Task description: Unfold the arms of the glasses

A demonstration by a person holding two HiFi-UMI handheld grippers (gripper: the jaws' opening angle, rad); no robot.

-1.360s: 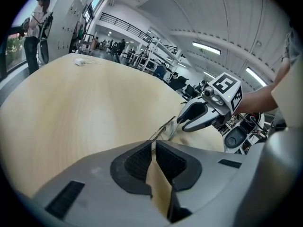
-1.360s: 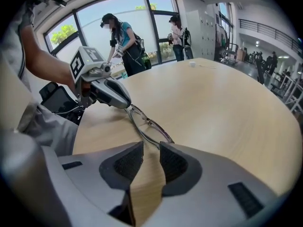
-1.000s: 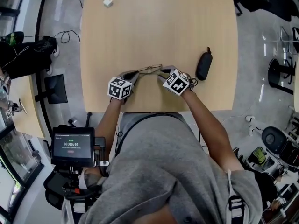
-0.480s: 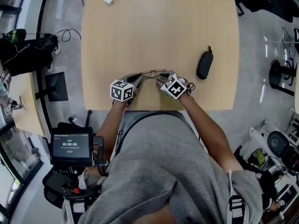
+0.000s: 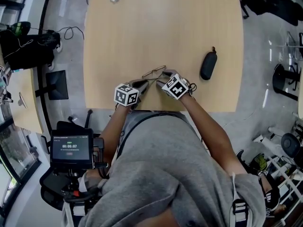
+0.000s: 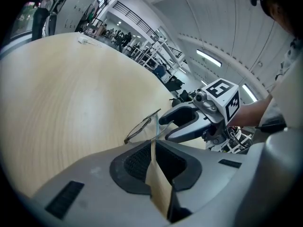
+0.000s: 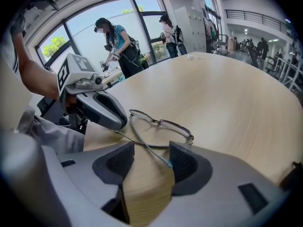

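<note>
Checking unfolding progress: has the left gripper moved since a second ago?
Yes: the left gripper has drawn back toward the near edge of the table.

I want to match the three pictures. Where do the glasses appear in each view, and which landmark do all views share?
Head view: the glasses are near the picture's middle, on the near part of the table.
Left gripper view: just below centre, seen edge-on.
Right gripper view: centre, with one arm reaching toward the camera.
Shared landmark: the light wooden table under them.
</note>
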